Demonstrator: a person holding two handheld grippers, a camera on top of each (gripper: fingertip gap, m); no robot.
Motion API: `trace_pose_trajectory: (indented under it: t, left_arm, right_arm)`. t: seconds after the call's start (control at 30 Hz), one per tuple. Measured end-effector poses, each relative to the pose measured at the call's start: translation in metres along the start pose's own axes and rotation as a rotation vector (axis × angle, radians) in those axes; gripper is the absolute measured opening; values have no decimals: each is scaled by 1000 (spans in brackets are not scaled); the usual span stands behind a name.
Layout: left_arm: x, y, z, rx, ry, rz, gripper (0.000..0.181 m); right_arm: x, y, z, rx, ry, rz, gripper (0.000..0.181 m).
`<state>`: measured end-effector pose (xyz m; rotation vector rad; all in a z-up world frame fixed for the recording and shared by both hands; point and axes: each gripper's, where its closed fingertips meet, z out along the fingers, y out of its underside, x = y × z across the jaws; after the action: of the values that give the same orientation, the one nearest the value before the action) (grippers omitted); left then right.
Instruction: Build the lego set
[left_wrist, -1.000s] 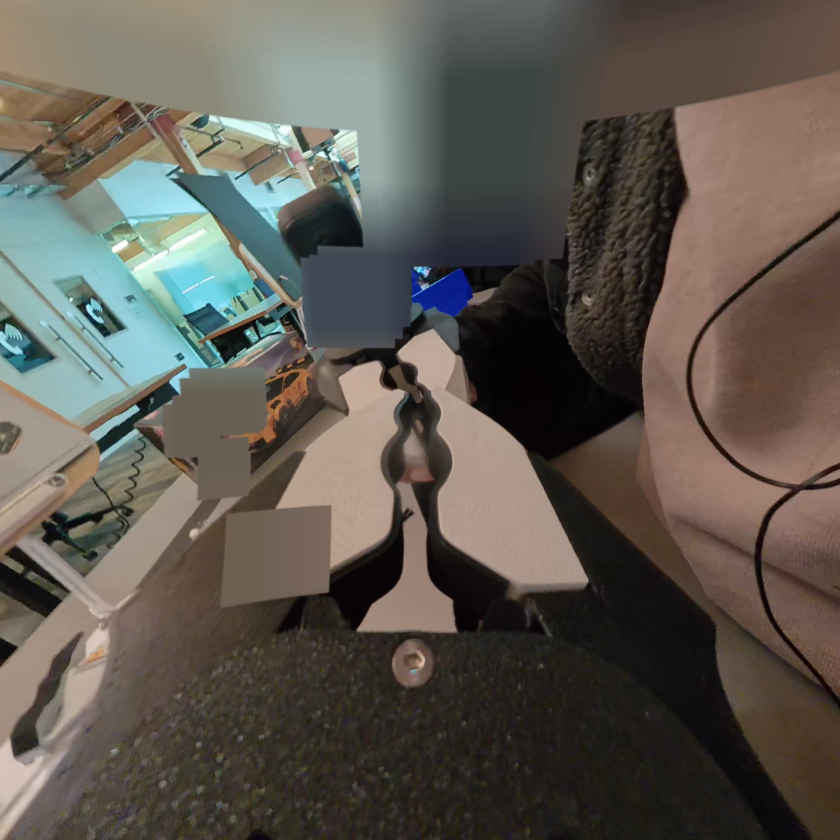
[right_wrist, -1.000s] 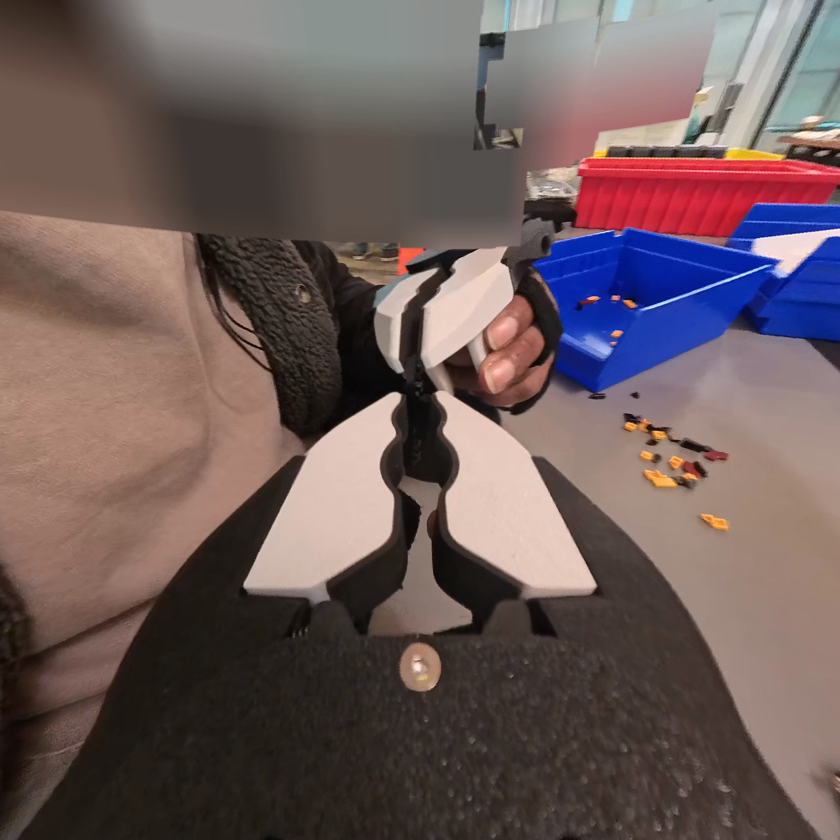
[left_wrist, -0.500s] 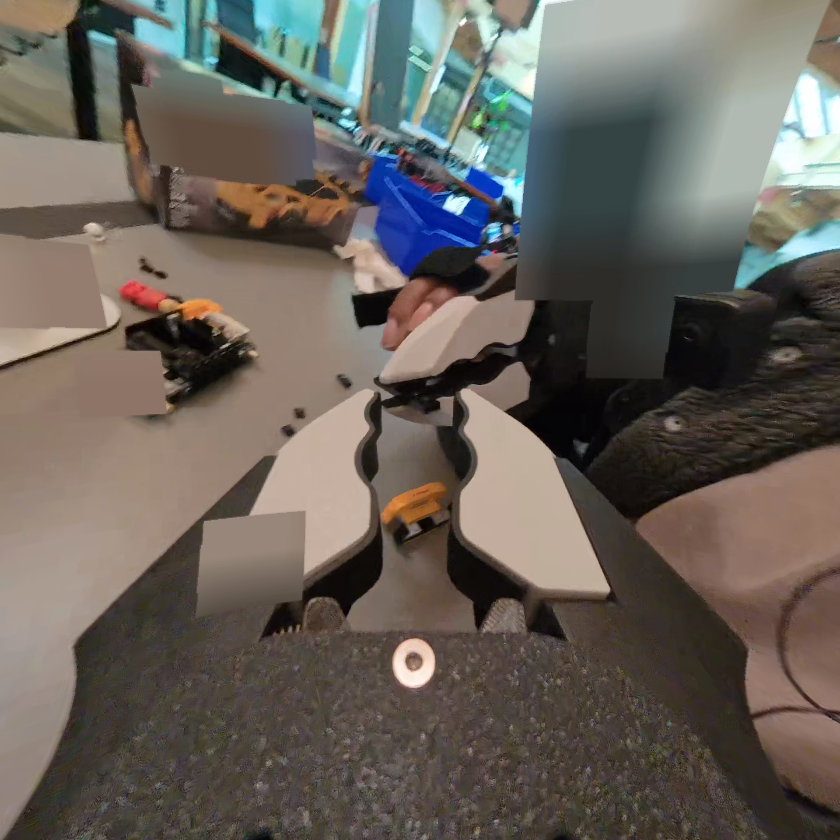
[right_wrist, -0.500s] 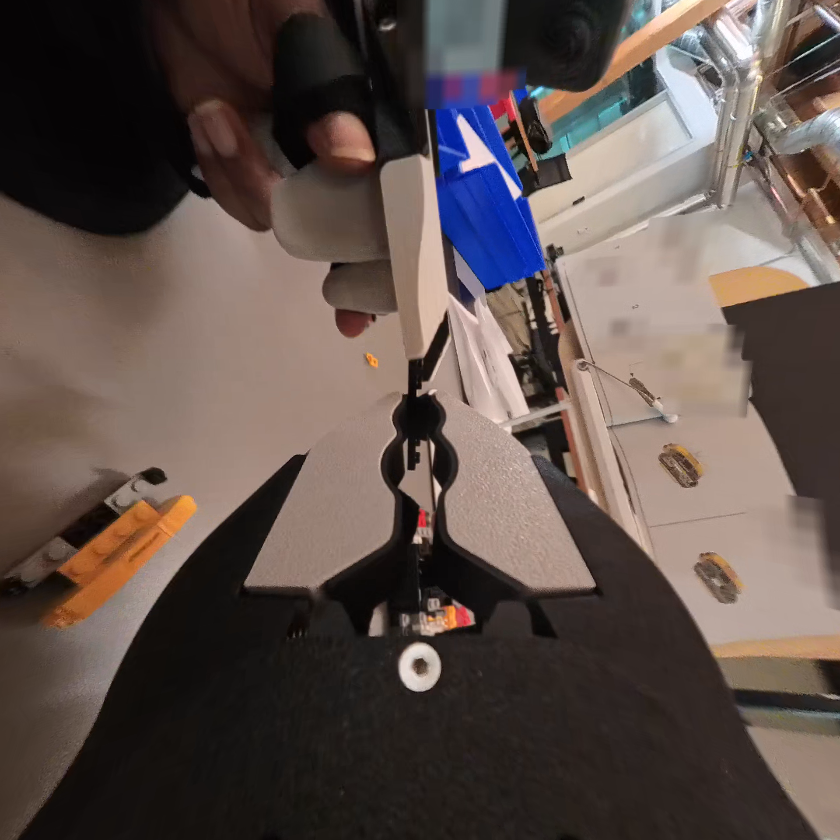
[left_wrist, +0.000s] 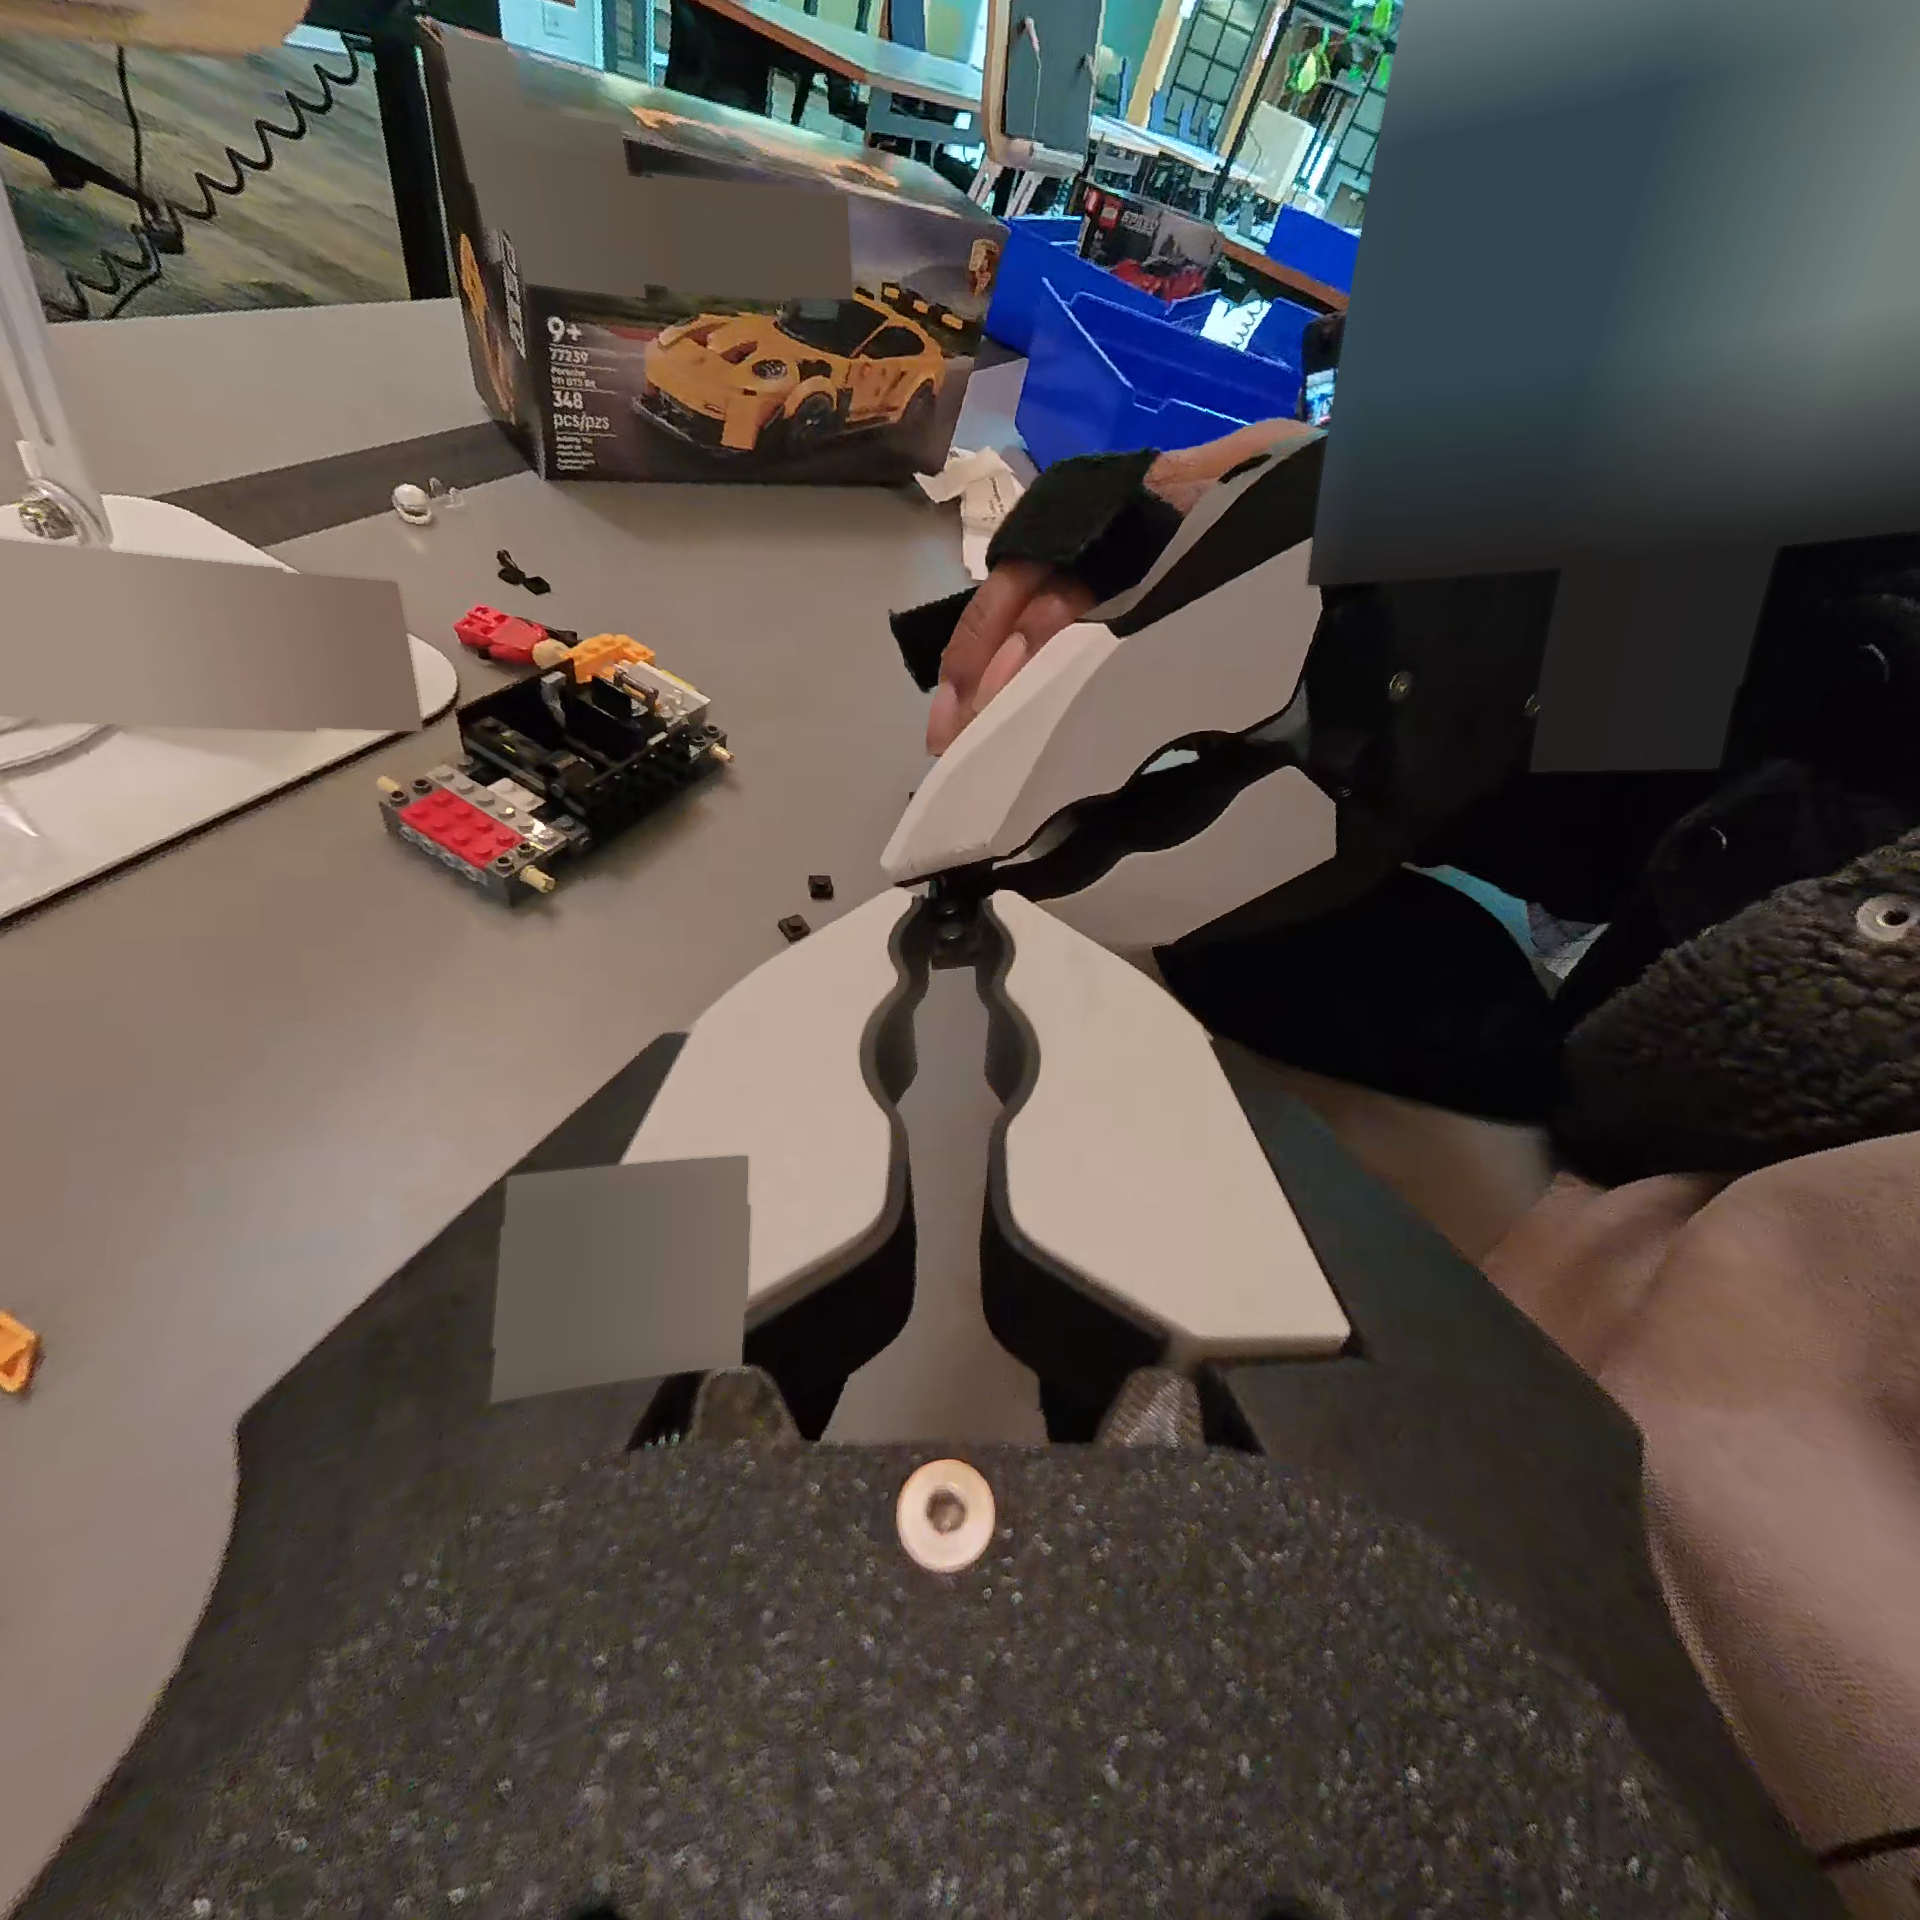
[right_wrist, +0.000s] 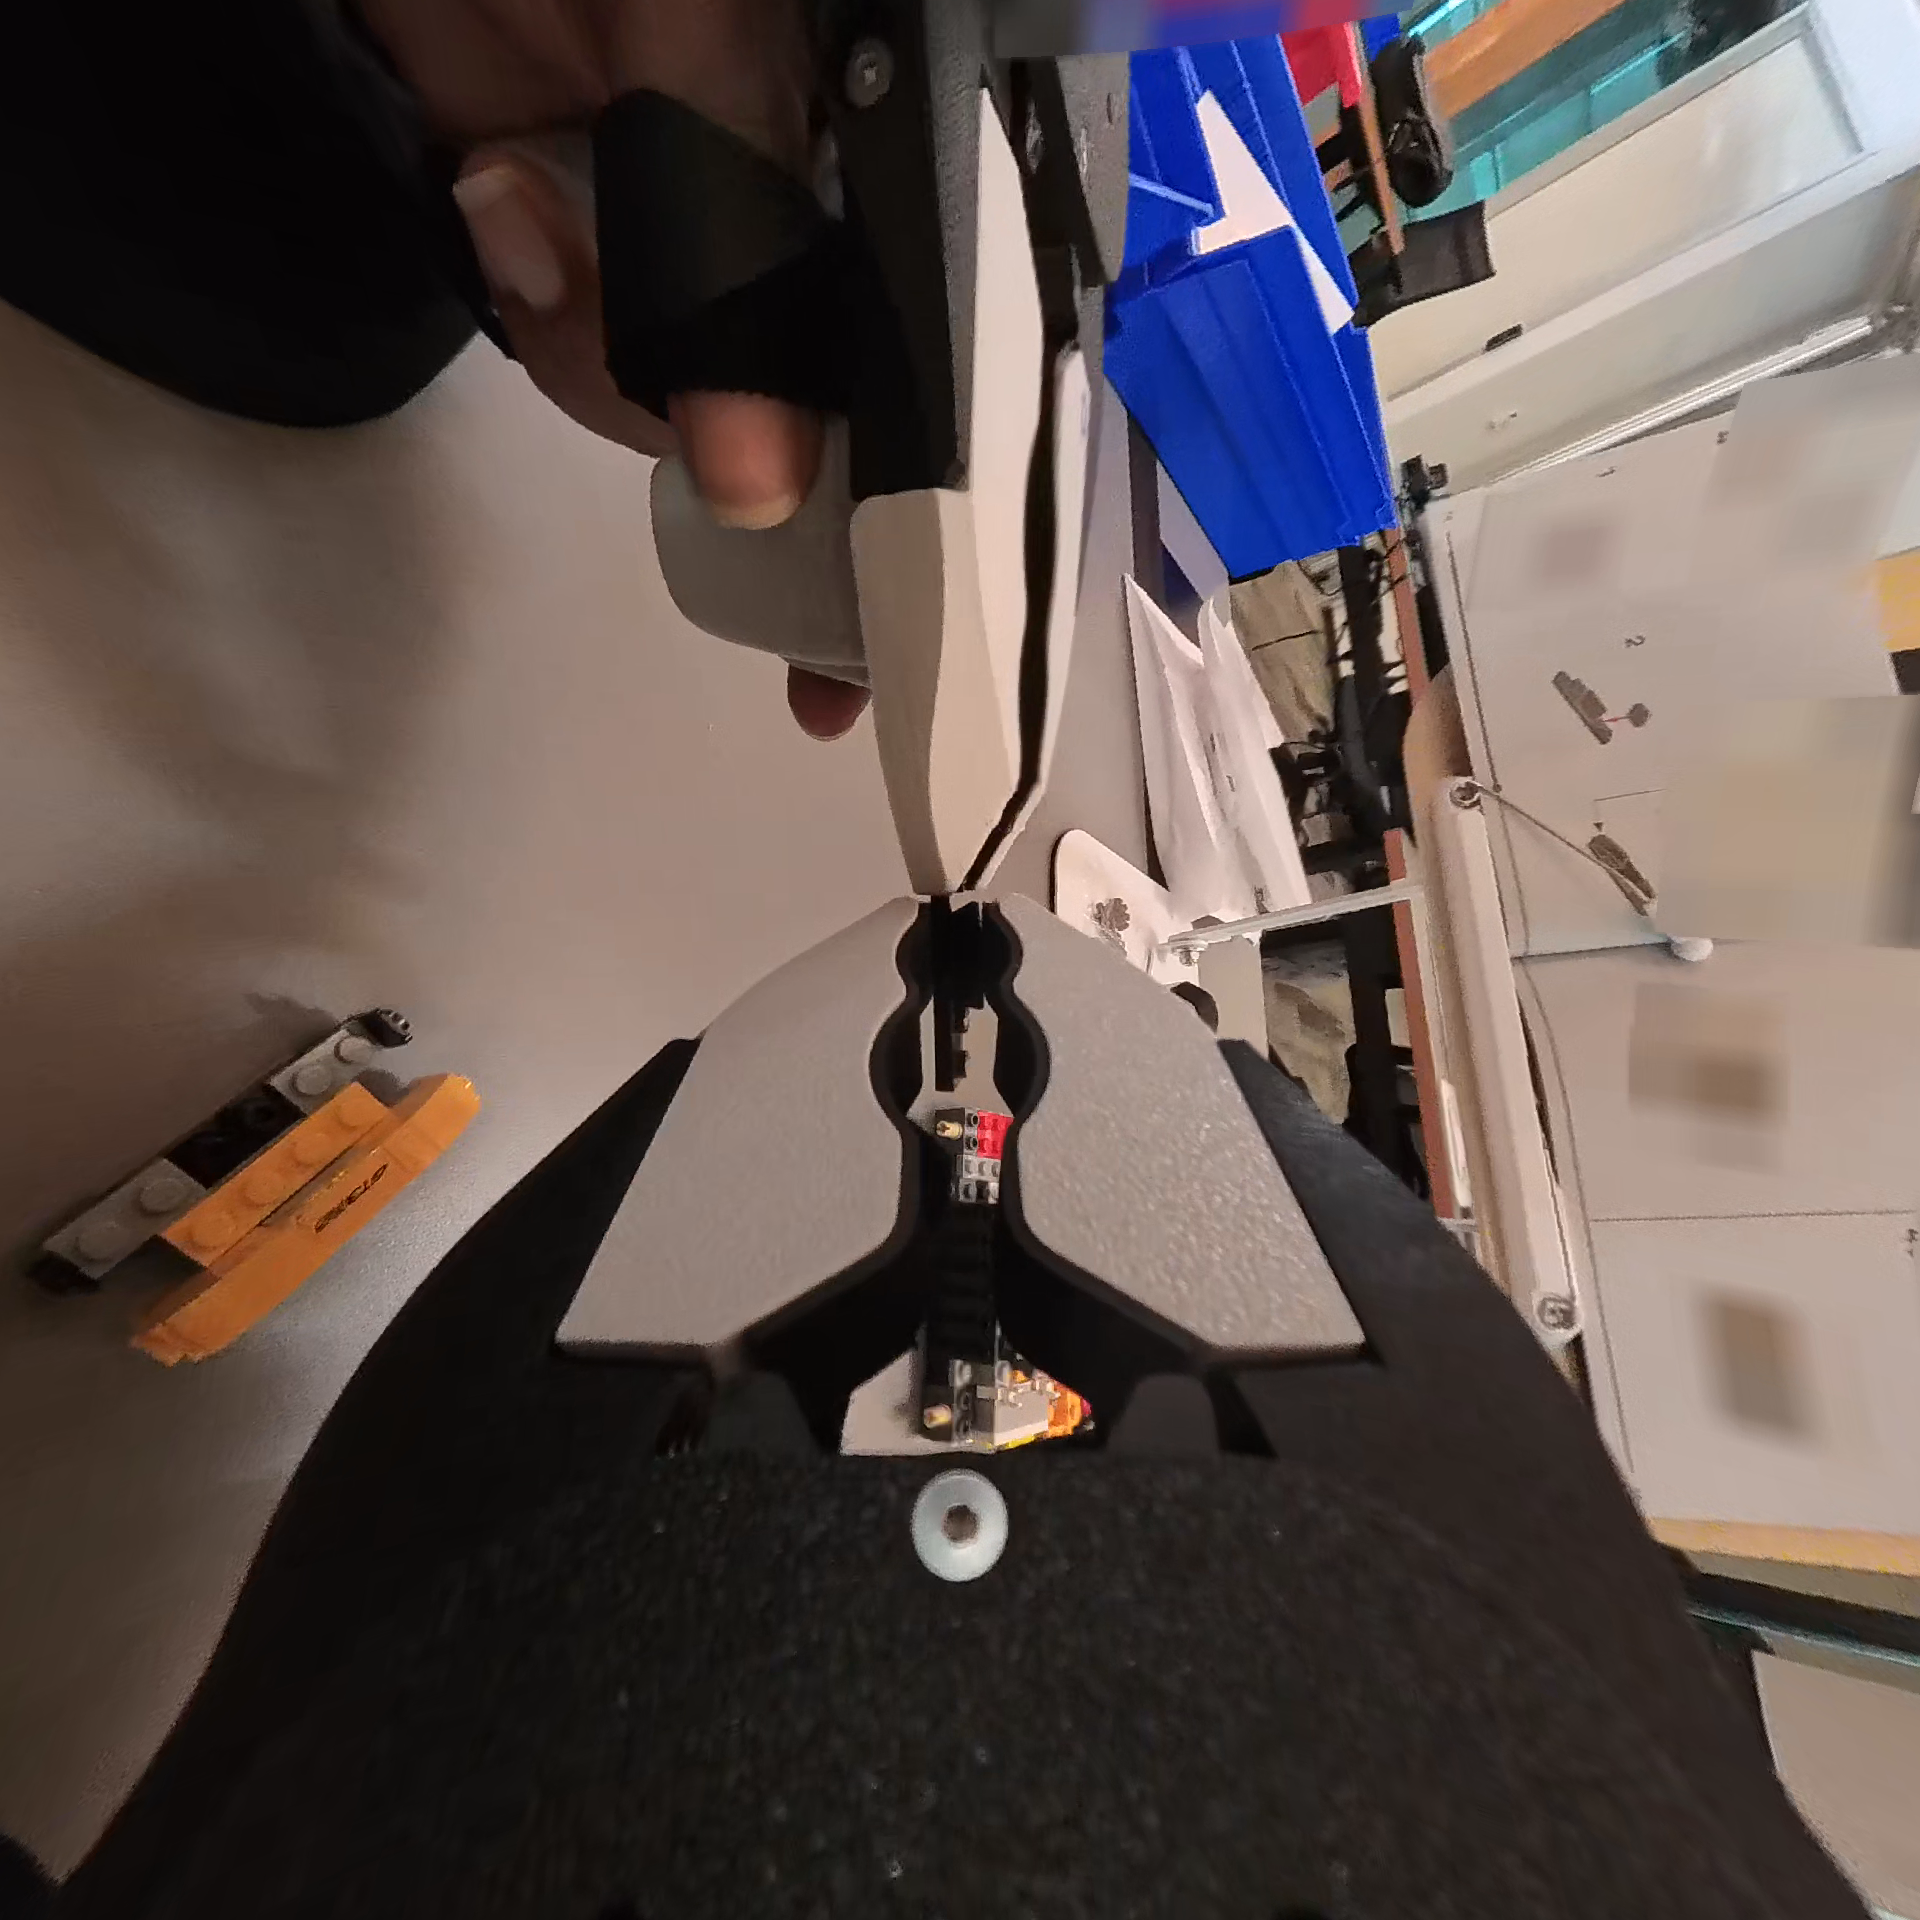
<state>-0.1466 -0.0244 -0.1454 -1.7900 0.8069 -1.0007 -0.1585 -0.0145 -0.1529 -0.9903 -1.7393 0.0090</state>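
My left gripper (left_wrist: 948, 920) is shut on a small black Lego piece (left_wrist: 948, 935) held above the grey table (left_wrist: 260, 1039). My right gripper (left_wrist: 951, 881) comes in from the upper right, tip to tip with the left, and is shut on the same piece. In the right wrist view the piece (right_wrist: 948, 1013) is a thin plate seen edge-on between the right gripper's (right_wrist: 956, 914) fingers, with the left gripper (right_wrist: 964, 883) meeting it from above. A partly built black chassis (left_wrist: 551, 769) with red and grey bricks lies on the table to the left. An orange sub-assembly (right_wrist: 270, 1195) lies apart.
The Lego set box (left_wrist: 727, 343) stands at the back, with blue bins (left_wrist: 1143, 353) to its right. A white stand base (left_wrist: 208, 727) is at the left. Small black bits (left_wrist: 821, 885) lie near the grippers. A person's hand (left_wrist: 987, 644) and torso are at the right.
Half a second ago my left gripper was open over an orange piece on the table; now it is shut on the black piece in the right gripper. Both views have swung.
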Motion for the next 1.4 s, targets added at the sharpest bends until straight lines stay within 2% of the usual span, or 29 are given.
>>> trace_pose_trajectory:
  t: [0.3, 0.8, 1.4]
  left_arm:
    - [0, -8, -7, 33, -18, 18, 8]
    - [13, -23, -12, 104, -14, 62, 8]
    - [4, -14, -9, 46, -91, 42, 8]
  right_arm:
    - [7, -5, 3, -9, -60, 62, 9]
    - [15, -17, -4, 21, -25, 65, 9]
    - [9, -4, 8, -123, -37, 2, 9]
